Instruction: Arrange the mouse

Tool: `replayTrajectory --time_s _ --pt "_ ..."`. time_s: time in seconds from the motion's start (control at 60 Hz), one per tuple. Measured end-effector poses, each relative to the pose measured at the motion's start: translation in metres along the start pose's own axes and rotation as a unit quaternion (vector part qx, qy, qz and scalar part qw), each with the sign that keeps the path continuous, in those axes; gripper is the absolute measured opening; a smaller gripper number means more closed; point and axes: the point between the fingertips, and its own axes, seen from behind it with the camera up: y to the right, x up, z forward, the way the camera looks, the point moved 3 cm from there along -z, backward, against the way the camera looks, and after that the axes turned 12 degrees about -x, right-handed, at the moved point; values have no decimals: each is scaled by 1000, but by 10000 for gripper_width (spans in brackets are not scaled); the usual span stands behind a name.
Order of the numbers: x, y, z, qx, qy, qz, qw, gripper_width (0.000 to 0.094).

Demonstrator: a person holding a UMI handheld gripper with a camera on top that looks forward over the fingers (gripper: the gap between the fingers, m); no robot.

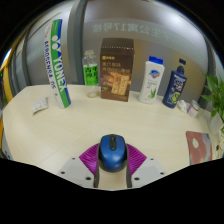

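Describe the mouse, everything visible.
The mouse is a small blue computer mouse with a darker strip down its middle, smooth plastic by the look. It lies flat on the pale table, lengthwise between the gripper fingers, whose purple pads flank both sides. Whether the pads press on it cannot be told. No cable shows. The bottles and box stand well beyond it.
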Motion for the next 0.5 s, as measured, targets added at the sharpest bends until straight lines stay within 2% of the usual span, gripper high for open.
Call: replayTrajectory --time_s 0.1,0.217,0.283,0.417,0.5 --pt "51 19 -49 19 53 37 998 368" --pt "111 88 -106 7 122 71 990 368" --pt "126 144 -117 -12 140 84 986 366" --pt "87 263 -87 -67 116 84 987 366" --pt "35 322 -46 -85 64 84 991 365"
